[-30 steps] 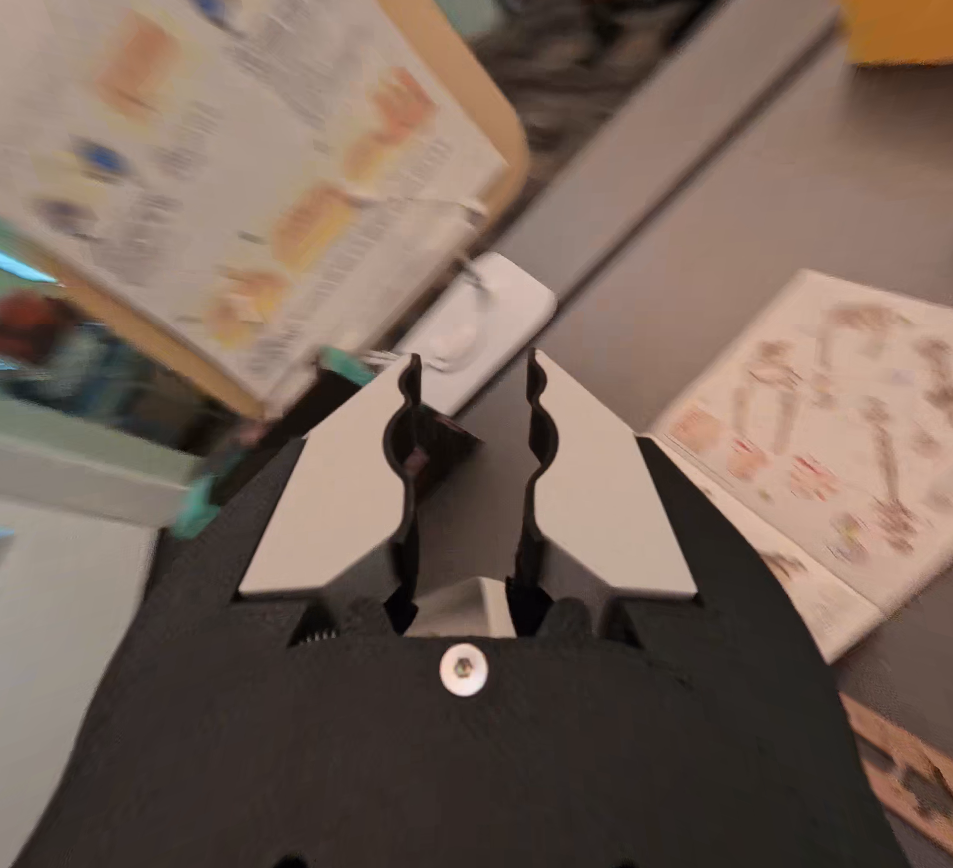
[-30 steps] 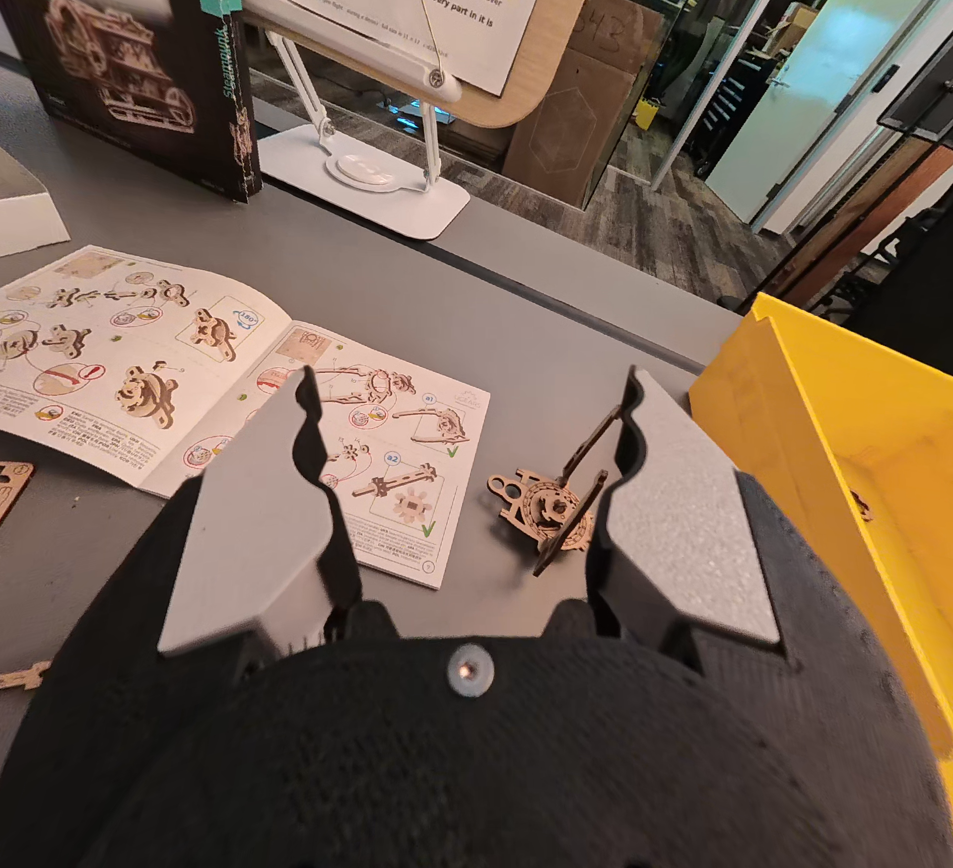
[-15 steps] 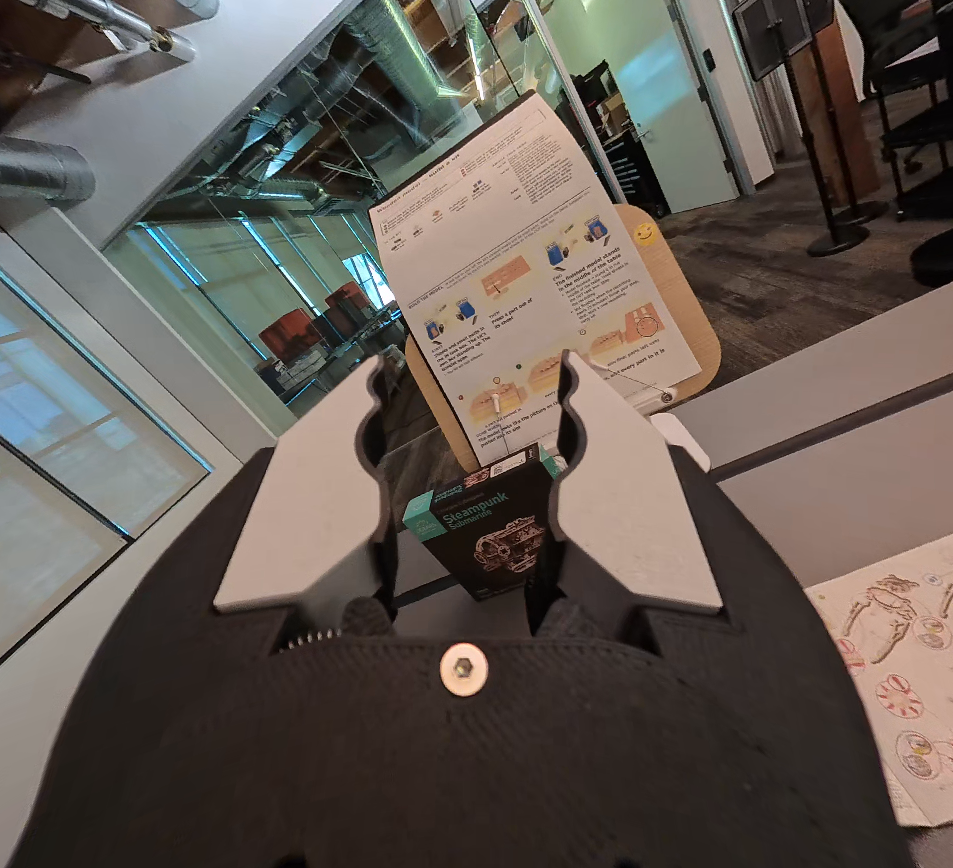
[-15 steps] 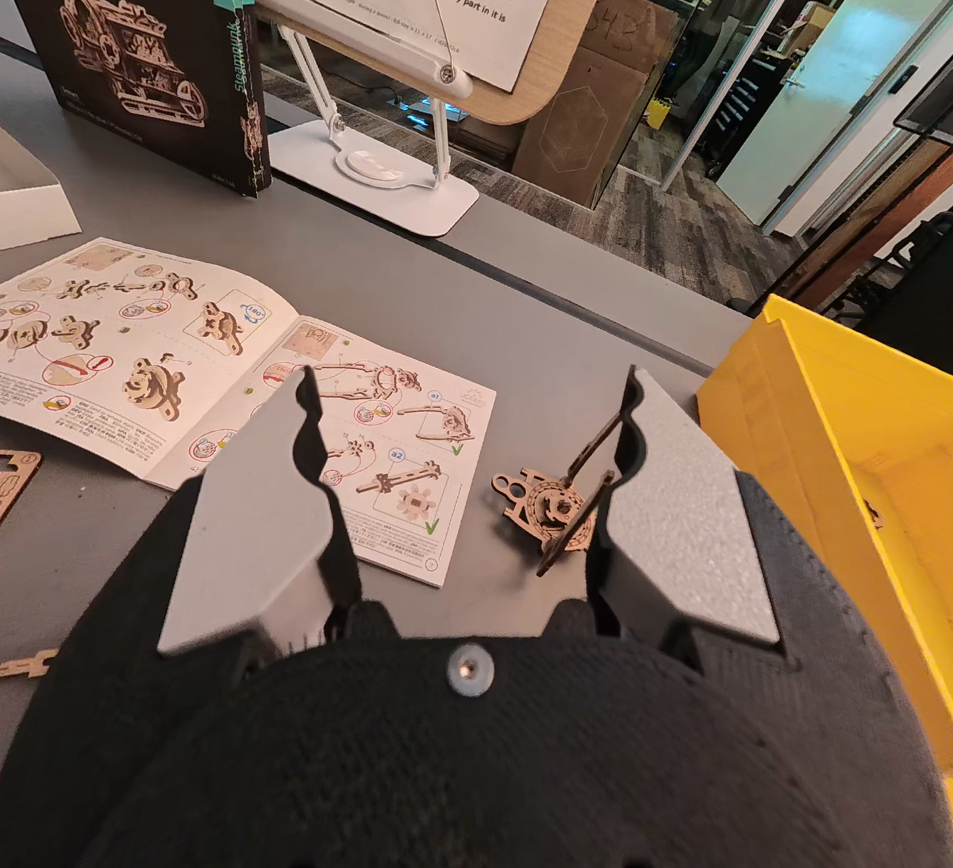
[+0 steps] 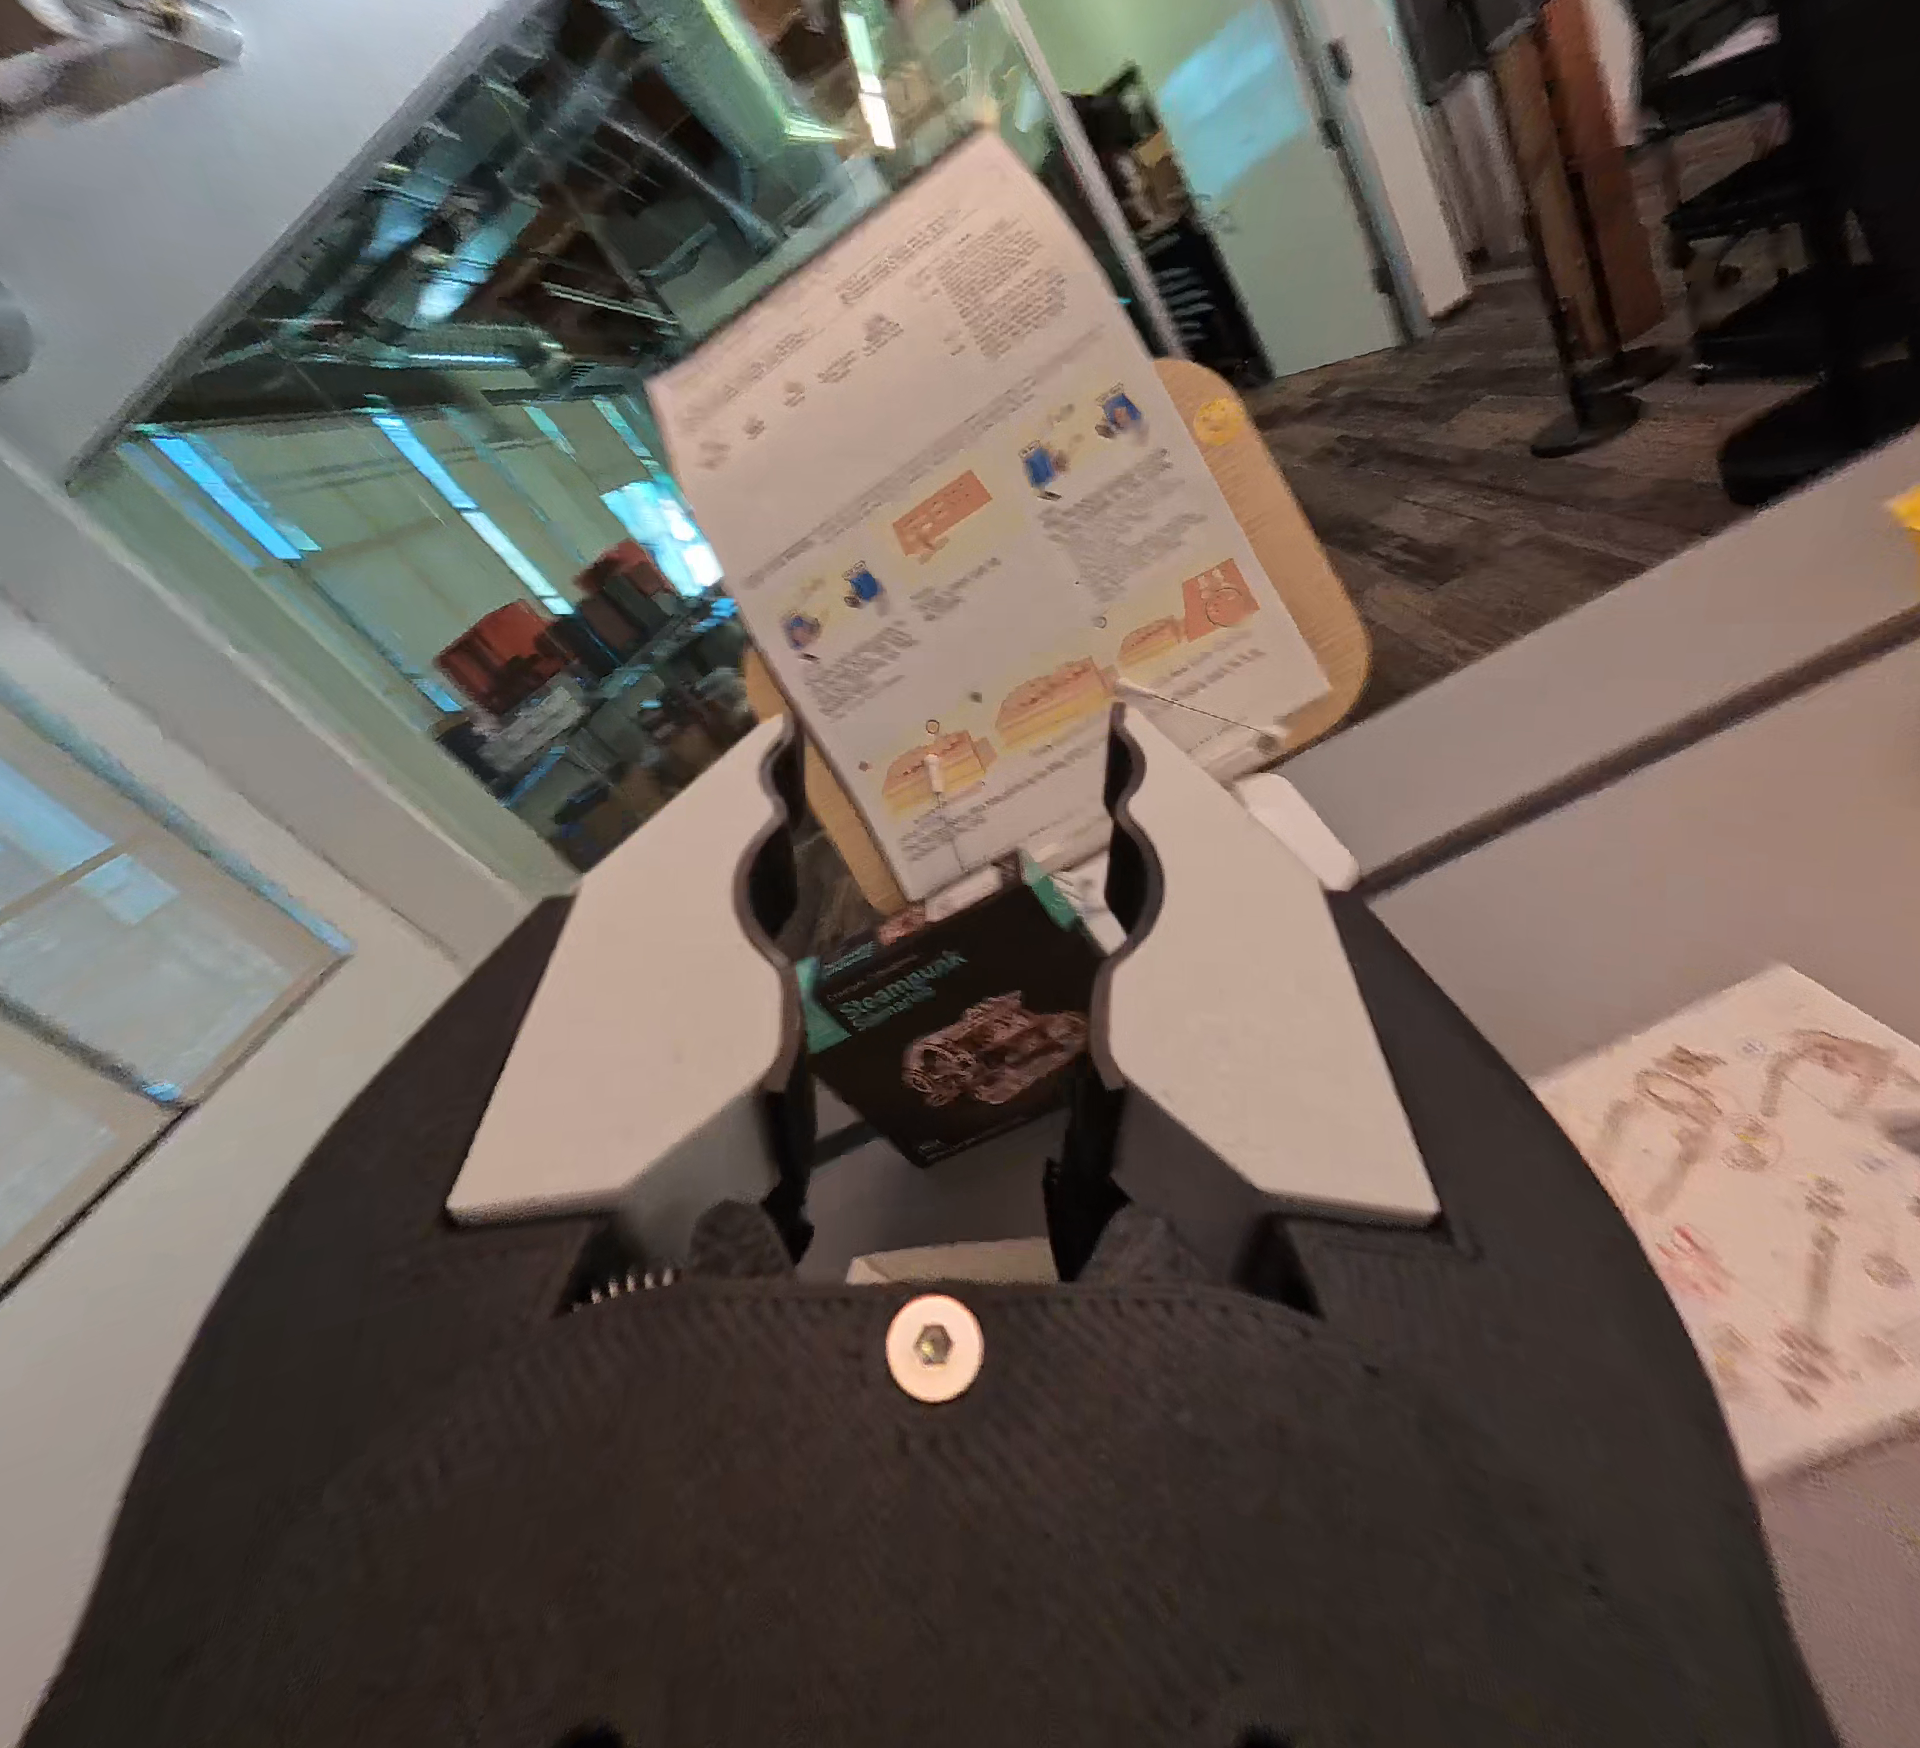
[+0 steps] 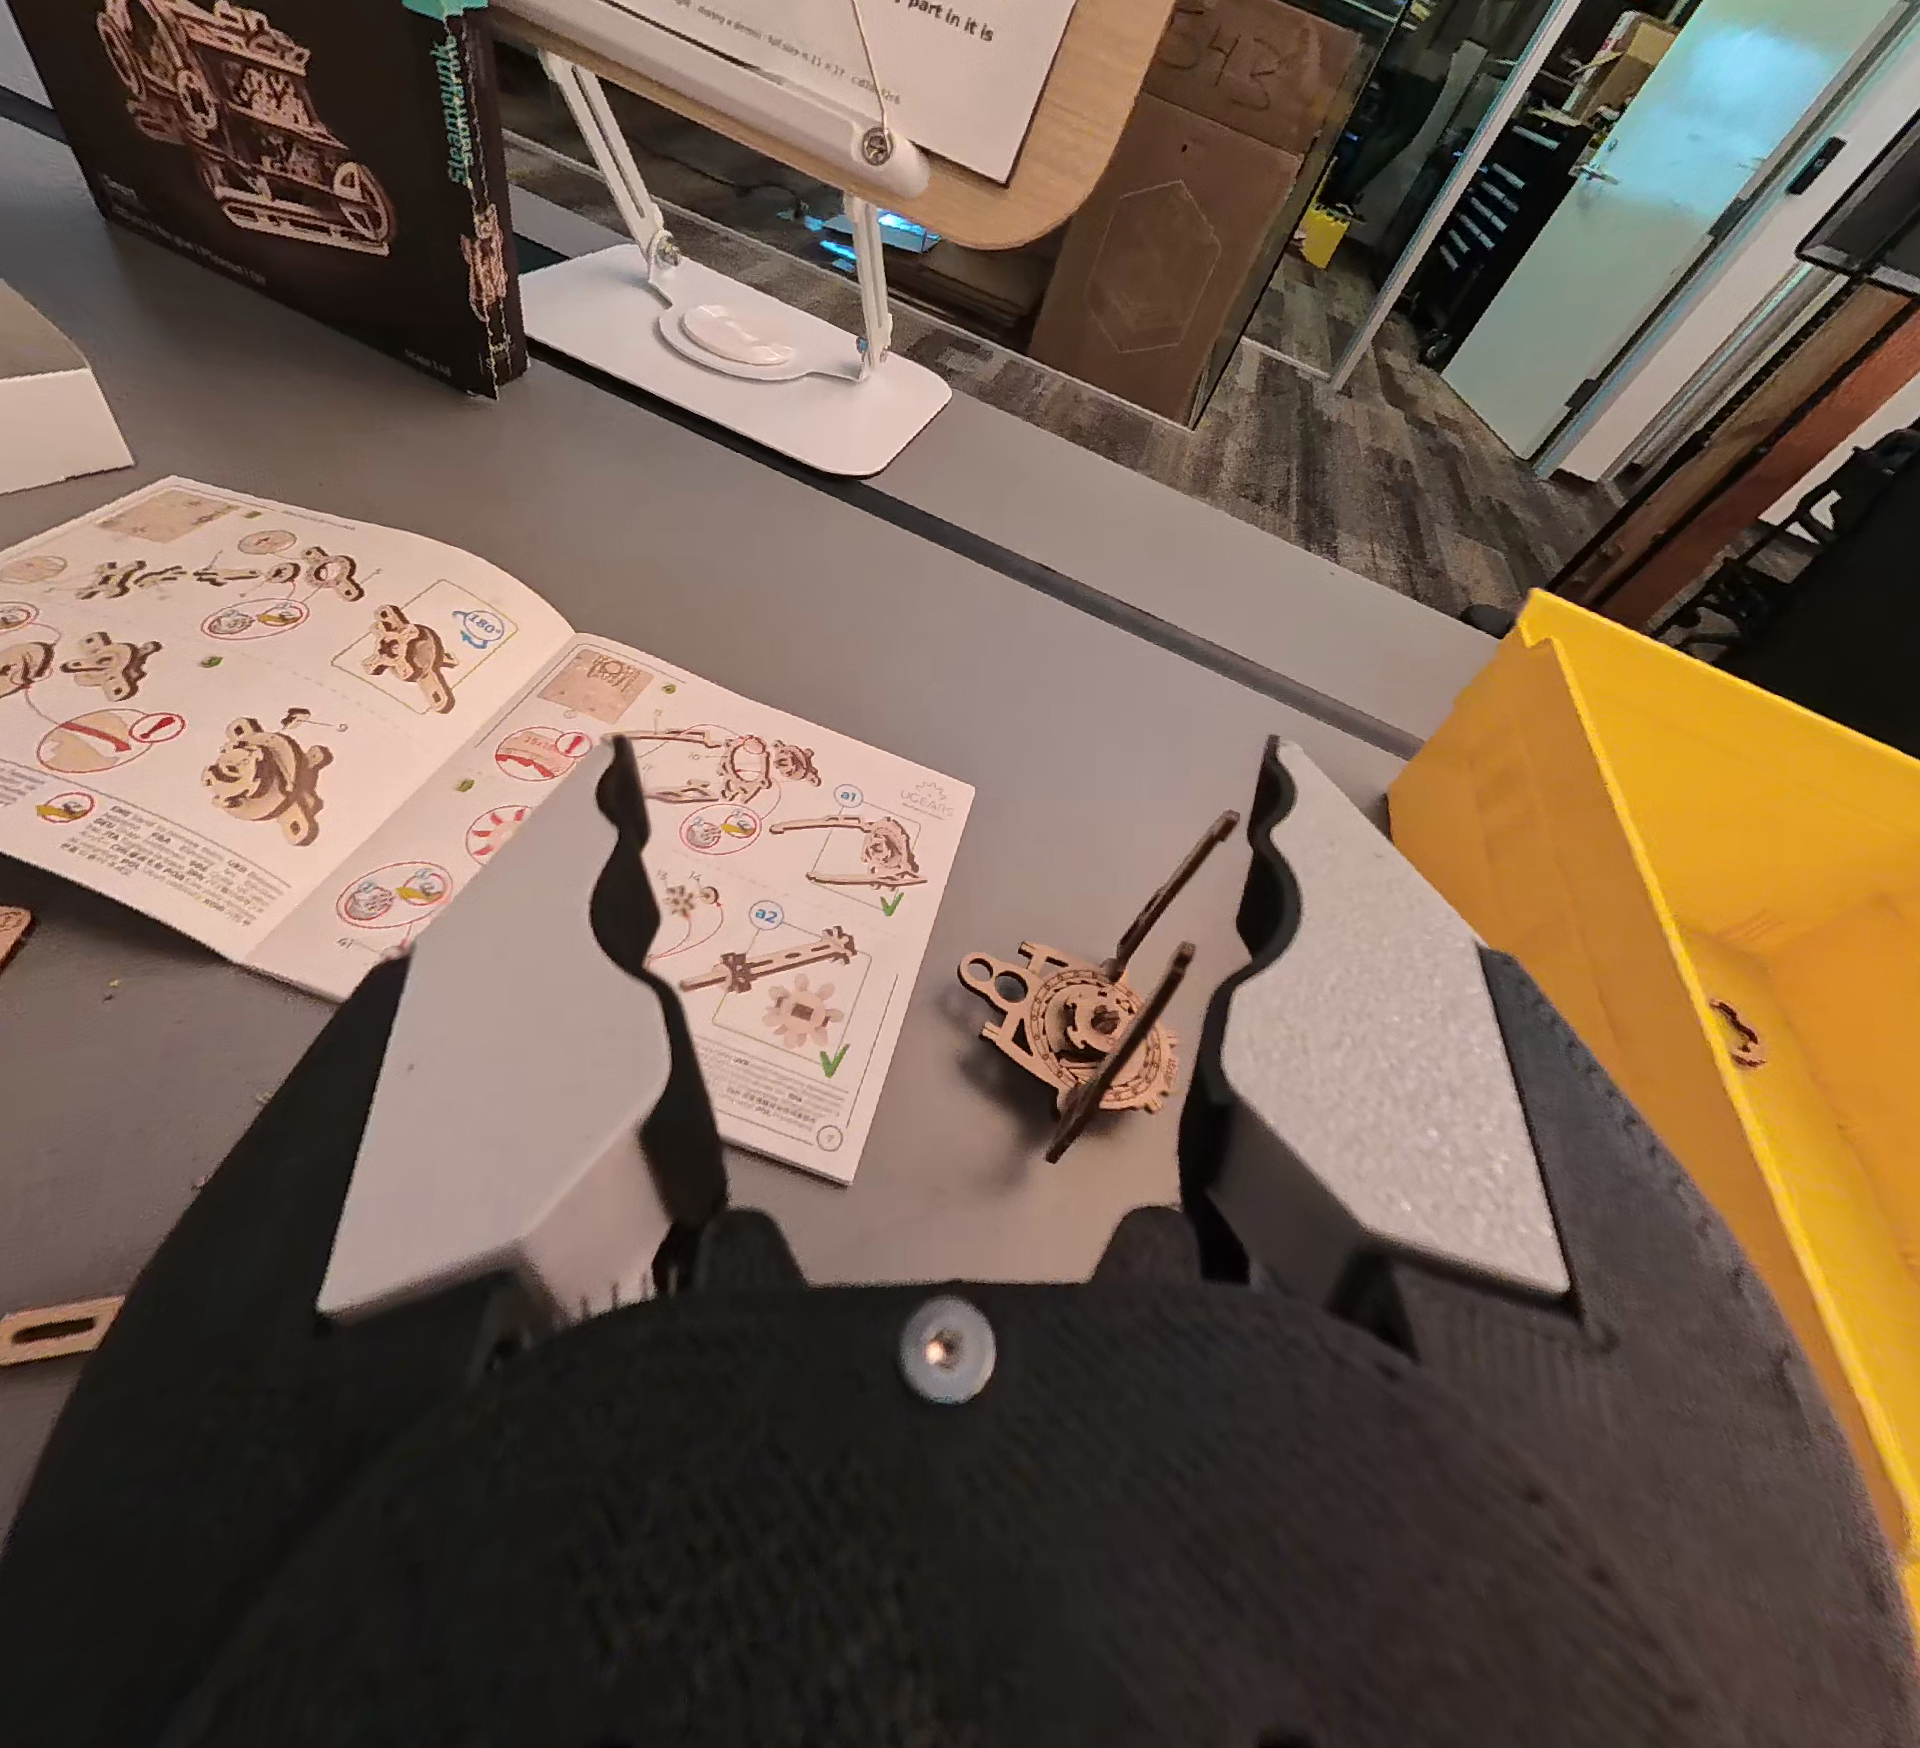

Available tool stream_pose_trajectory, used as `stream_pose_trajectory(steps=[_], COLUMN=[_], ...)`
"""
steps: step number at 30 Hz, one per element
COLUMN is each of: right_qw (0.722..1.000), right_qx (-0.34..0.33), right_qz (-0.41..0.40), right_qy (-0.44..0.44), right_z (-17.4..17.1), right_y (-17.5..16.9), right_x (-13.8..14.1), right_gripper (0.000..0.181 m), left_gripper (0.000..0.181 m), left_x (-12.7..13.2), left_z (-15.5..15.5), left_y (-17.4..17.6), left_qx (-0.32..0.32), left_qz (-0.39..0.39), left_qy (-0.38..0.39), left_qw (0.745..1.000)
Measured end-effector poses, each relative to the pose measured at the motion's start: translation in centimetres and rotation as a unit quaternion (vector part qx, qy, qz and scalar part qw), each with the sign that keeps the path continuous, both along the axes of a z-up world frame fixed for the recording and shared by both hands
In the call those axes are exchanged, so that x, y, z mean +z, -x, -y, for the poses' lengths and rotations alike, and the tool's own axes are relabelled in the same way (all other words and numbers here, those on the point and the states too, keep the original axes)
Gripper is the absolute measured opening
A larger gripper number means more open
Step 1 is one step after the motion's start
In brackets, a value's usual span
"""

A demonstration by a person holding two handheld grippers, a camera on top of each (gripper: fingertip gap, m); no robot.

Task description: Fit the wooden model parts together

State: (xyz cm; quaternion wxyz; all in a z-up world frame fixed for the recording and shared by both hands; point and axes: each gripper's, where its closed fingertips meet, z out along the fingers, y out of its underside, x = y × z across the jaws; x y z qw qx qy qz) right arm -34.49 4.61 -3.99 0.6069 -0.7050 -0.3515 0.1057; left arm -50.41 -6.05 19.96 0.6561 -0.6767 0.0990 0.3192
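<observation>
A small wooden gear assembly [image 6: 1081, 1023] with upright flat pieces lies on the grey table [image 6: 1039, 659], just inside my right gripper's right finger. My right gripper [image 6: 940, 753] is open and empty, held above the table over the assembly and the open instruction booklet [image 6: 416, 763]. A loose flat wooden part [image 6: 52, 1329] lies at the lower left edge. My left gripper [image 5: 948, 732] is open and empty, raised and aimed up at the dark model box [image 5: 951, 1033] and the instruction sheet [image 5: 987, 535] behind it. The booklet also shows in the left wrist view [image 5: 1766, 1199].
A yellow bin [image 6: 1683, 971] stands right of the assembly, a small wooden piece [image 6: 1733, 1033] inside. The dark model box [image 6: 270, 98] stands at the back left beside a white stand [image 6: 748, 368] that holds a board with a sheet. A white box corner [image 6: 52, 420] is at far left. My right fingertips sit around 30 cm from my left ones.
My left gripper swung up from the table toward the box and board, and its jaws opened wider. My right gripper drifted slightly closer to the booklet; the wooden assembly has not moved.
</observation>
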Motion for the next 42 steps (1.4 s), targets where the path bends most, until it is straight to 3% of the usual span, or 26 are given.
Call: stream_pose_trajectory(steps=[2,5,8,11,14,17,20,25,30,33,39,42], right_qw=[1.000,0.999,0.994,0.989,0.989,0.991,0.992,0.990,0.988,0.983,0.951,0.947], right_qx=[0.002,0.016,0.032,0.034,0.044,0.056,0.066,0.089,0.120,0.127,0.179,0.189], right_qz=[-0.011,-0.049,-0.107,-0.141,-0.136,-0.118,-0.104,-0.102,-0.097,-0.125,-0.170,-0.186], right_qy=[0.003,-0.002,-0.002,-0.015,-0.026,-0.030,-0.033,-0.028,-0.017,-0.049,-0.184,-0.184], right_z=[-0.4,-0.8,-1.0,-1.3,-1.1,-0.6,-0.3,0.2,1.3,2.1,5.2,5.7], right_y=[-0.3,-0.8,-1.4,-2.1,-1.8,-1.0,-0.5,0.2,1.3,1.2,0.4,0.8], right_x=[0.2,1.3,2.8,3.8,3.8,3.3,3.0,2.8,2.6,4.5,9.3,9.7], right_gripper=[0.112,0.110,0.107,0.103,0.103,0.103,0.103,0.101,0.096,0.095,0.086,0.084], left_gripper=[0.062,0.086,0.079,0.084,0.083,0.081,0.078,0.075,0.073,0.072,0.064,0.055], left_x=[-3.8,-11.9,-19.5,-26.9,-30.2,-32.3,-33.3,-32.6,-30.1,-27.9,-24.3,-23.1], left_z=[-0.6,-0.8,-1.1,-0.5,-0.5,-1.2,-1.5,-1.3,-0.7,-0.7,0.1,0.7], left_y=[-1.3,-4.2,-2.9,-2.7,-2.6,-1.5,-0.9,-1.0,-1.8,-1.8,-1.1,-1.3], left_qx=[-0.078,-0.227,-0.262,-0.292,-0.298,-0.276,-0.263,-0.275,-0.305,-0.316,-0.367,-0.405], left_qz=[0.041,0.096,0.044,0.060,0.079,0.042,0.010,0.046,0.084,0.113,0.193,0.263], left_qy=[0.065,0.188,0.250,0.348,0.378,0.394,0.404,0.378,0.312,0.263,0.201,0.181], left_qw=[0.994,0.951,0.931,0.889,0.873,0.876,0.876,0.883,0.896,0.905,0.887,0.857])
